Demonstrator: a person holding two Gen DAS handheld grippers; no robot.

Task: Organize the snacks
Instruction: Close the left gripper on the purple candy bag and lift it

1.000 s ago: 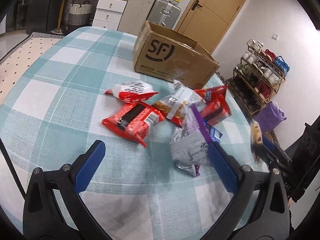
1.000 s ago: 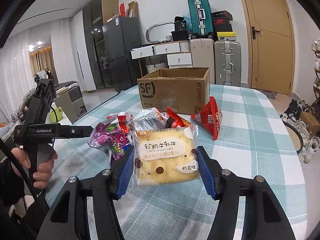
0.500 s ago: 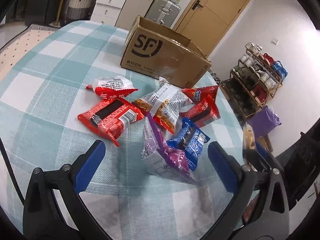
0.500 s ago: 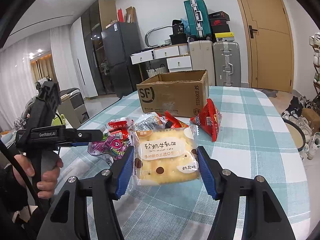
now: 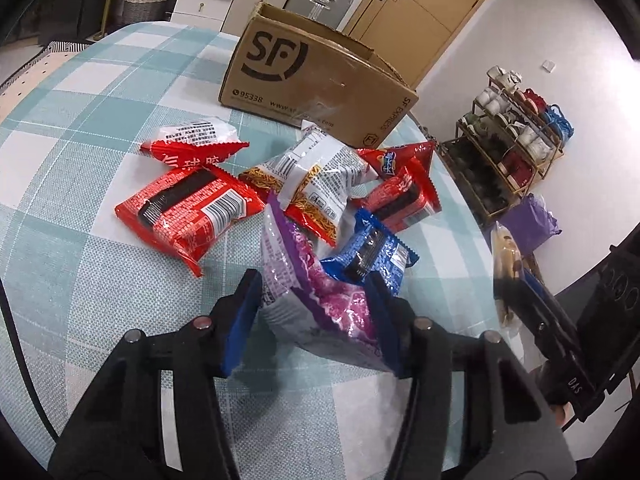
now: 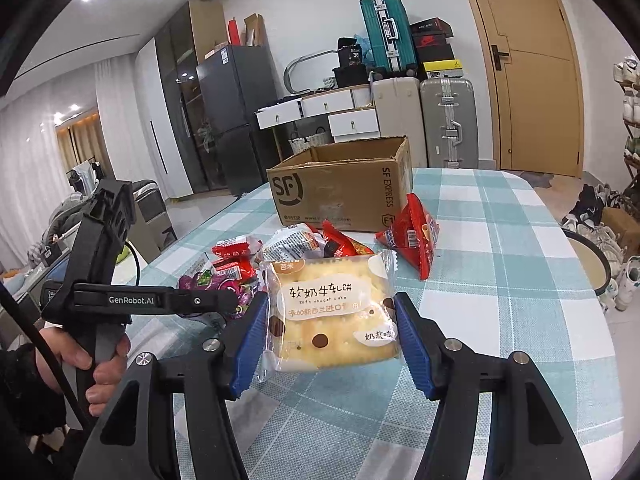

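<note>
My left gripper has a purple snack packet between its blue pads, and its jaws are closing on it; both pads touch the wrapper. The packet stands at the near edge of a pile: red packets, a white and orange packet and a blue packet. Behind the pile sits an open cardboard box marked SF. My right gripper is shut on a yellow nougat cake packet, held above the checked tablecloth. In the right wrist view, the left gripper sits low at the left, over the purple packet.
A red triangular packet lies beside the box. A person's hand holds the left gripper's handle. A shoe rack and a purple bag stand beyond the table's right edge. Suitcases and drawers line the far wall.
The left gripper has moved forward and down onto the purple packet, and its wide-open jaws have closed in on it. The right gripper keeps still with the cake packet.
</note>
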